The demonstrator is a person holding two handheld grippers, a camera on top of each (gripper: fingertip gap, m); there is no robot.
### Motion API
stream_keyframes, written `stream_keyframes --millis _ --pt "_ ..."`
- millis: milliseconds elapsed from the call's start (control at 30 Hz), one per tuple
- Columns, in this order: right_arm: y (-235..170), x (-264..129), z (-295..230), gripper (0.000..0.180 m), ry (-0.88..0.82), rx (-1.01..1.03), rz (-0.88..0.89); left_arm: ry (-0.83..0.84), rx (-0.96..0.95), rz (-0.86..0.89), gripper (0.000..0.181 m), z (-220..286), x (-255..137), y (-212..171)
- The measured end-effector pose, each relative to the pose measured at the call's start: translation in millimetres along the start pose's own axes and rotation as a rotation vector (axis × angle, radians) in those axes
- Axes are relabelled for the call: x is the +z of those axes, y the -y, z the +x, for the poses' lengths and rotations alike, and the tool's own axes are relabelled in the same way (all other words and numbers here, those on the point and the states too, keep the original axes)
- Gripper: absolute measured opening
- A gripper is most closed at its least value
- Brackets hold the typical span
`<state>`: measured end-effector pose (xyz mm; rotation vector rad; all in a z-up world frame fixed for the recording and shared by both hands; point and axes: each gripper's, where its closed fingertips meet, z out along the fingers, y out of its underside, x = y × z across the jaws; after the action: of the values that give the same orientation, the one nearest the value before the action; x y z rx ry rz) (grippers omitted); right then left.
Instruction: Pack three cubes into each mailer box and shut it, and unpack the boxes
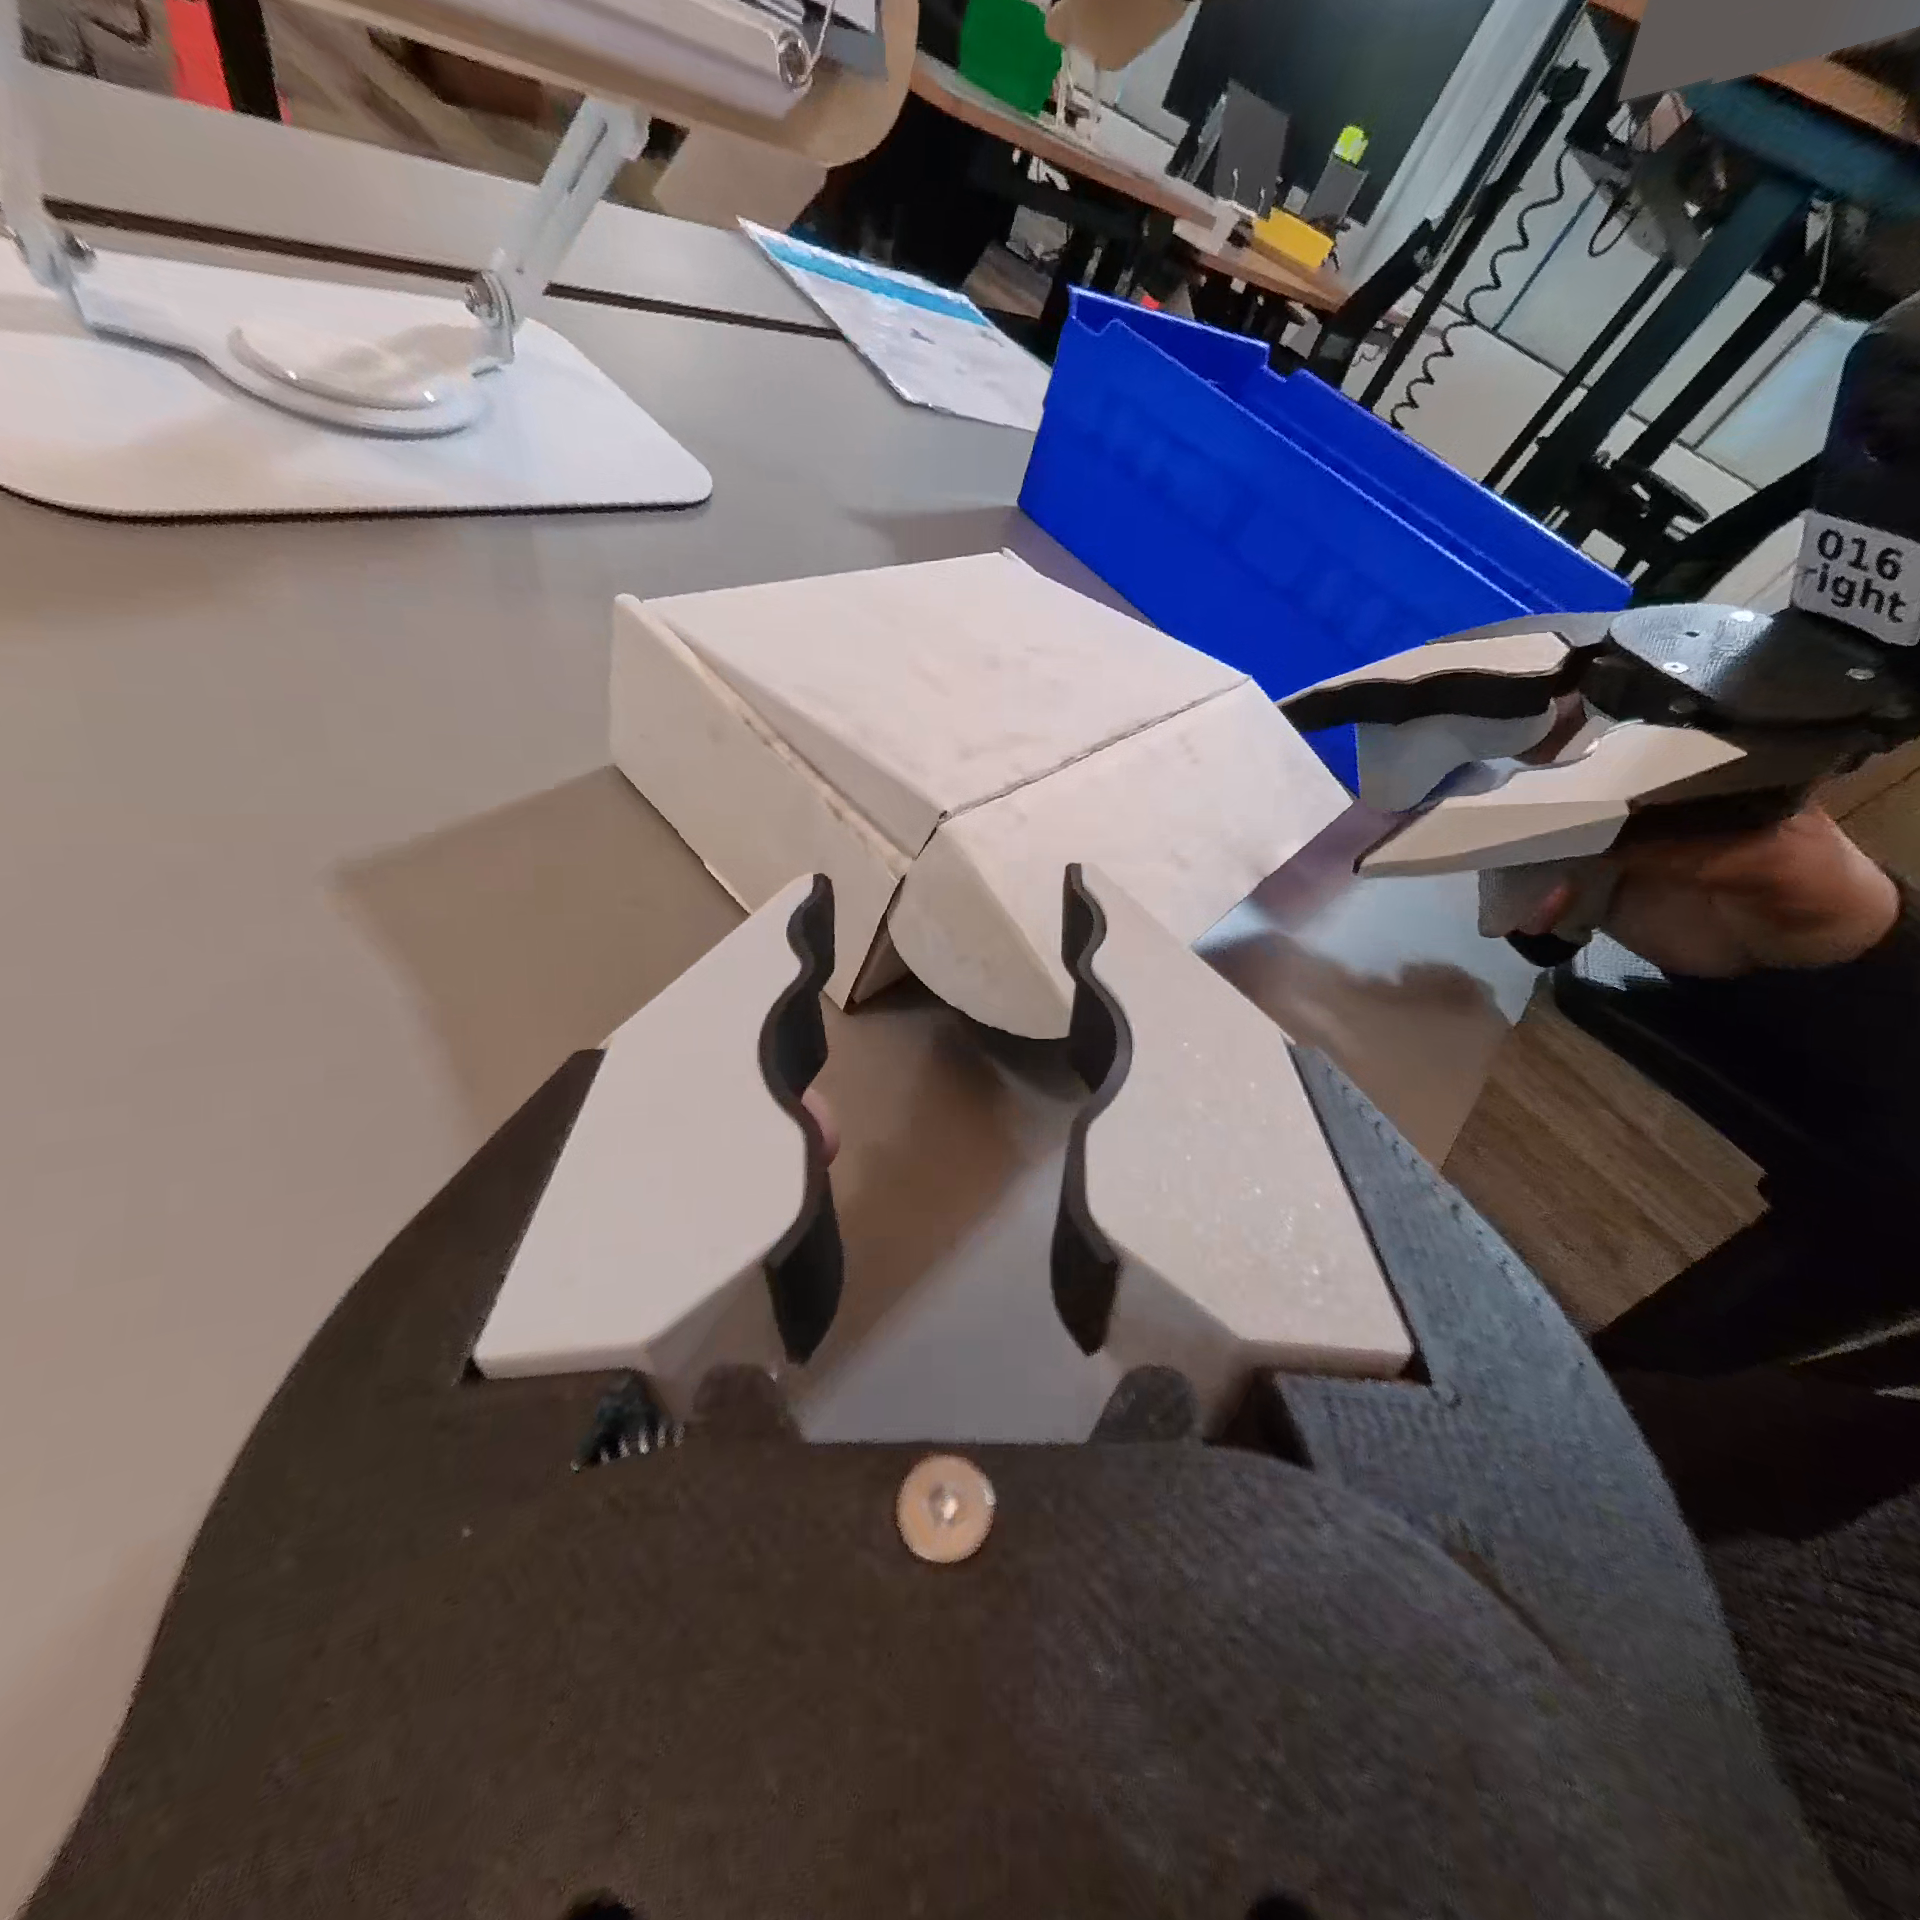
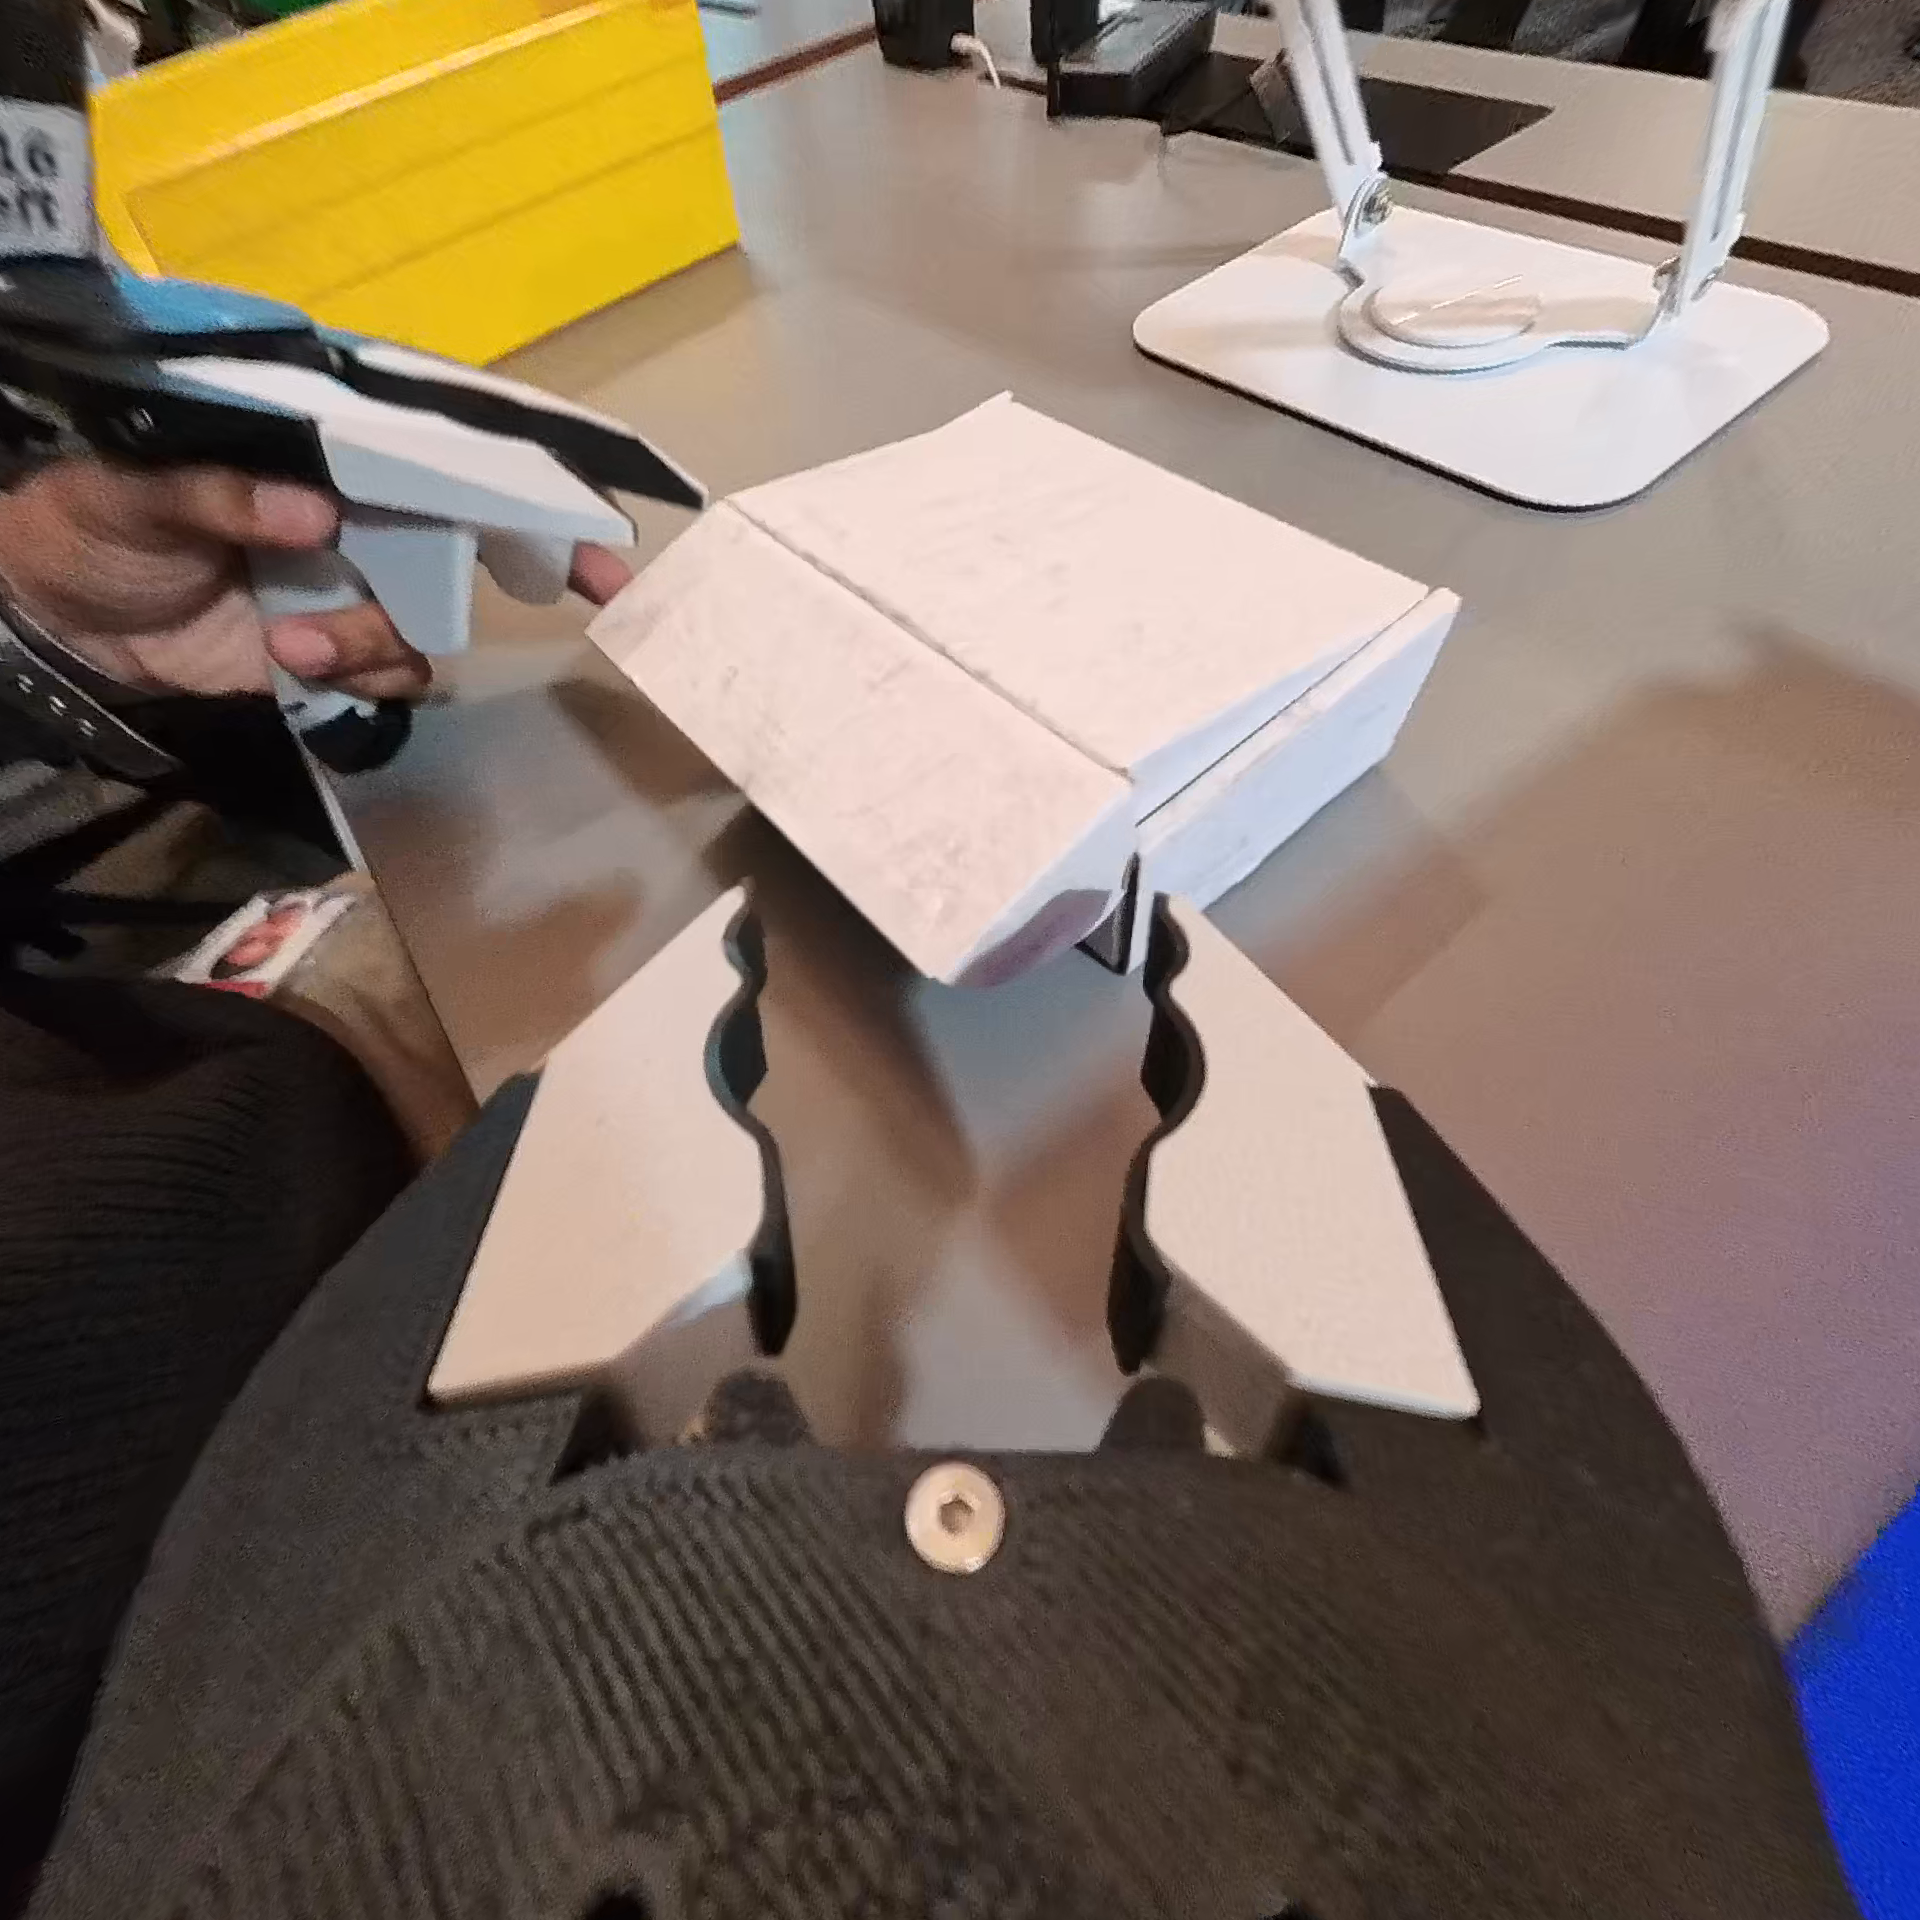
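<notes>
A white mailer box (image 1: 935,707) lies on the grey table, its lid down over the body and its front flap (image 1: 1132,821) sticking out, not tucked in. My left gripper (image 1: 945,904) is open, its tips at the flap's rounded side tab. In the right wrist view the box (image 2: 1060,623) sits just ahead, its front flap (image 2: 862,769) slanting toward me. My right gripper (image 2: 951,925) is open, its tips just under the flap's near corner. The right gripper also shows in the left wrist view (image 1: 1340,779), and the left one in the right wrist view (image 2: 655,509). No cubes show.
A blue bin (image 1: 1278,499) stands just behind the box; a yellow bin (image 2: 426,187) is at the far left in the right wrist view. A white stand base (image 2: 1486,364) sits farther back. A bubble mailer (image 1: 904,322) lies beyond. The table edge runs near me. The white stand base (image 2: 1486,364) is about 30 cm from both grippers' fingertips. It turns up in the left wrist view (image 1: 475,408) as well.
</notes>
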<state>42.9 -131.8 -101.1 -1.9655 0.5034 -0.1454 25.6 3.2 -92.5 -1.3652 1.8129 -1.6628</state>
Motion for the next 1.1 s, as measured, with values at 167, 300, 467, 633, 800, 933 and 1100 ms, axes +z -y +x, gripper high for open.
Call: stream_keyframes --millis 167,300,467,633,800,933,1100 --pt "11.1 -4.0 -4.2 0.066 0.101 0.124 0.087 -0.033 -0.102 0.000 0.042 -3.9 2.5 -1.1" --pt "13.9 -1.5 -5.4 0.062 0.146 0.192 0.109 -0.083 -0.152 -0.018 0.041 1.8 5.0 -4.9" --pt "7.7 3.9 -1.3 0.054 0.104 0.156 0.069 -0.078 -0.147 -0.066 0.033 9.4 11.2 -13.1" --pt "5.6 6.0 2.1 0.049 0.063 0.130 0.054 -0.059 -0.150 -0.078 0.031 8.9 11.8 -15.6" --pt "4.1 7.0 8.2 0.039 0.038 0.163 0.054 -0.033 -0.149 -0.121 0.031 8.6 14.0 -22.5" --pt "1.9 8.6 14.1 0.032 0.011 0.179 0.048 -0.002 -0.125 -0.149 0.031 7.6 16.6 -26.1" --pt "-9.4 13.8 16.9 0.044 -0.049 0.067 -0.043 0.017 -0.091 -0.186 0.025 8.8 19.8 -30.6"
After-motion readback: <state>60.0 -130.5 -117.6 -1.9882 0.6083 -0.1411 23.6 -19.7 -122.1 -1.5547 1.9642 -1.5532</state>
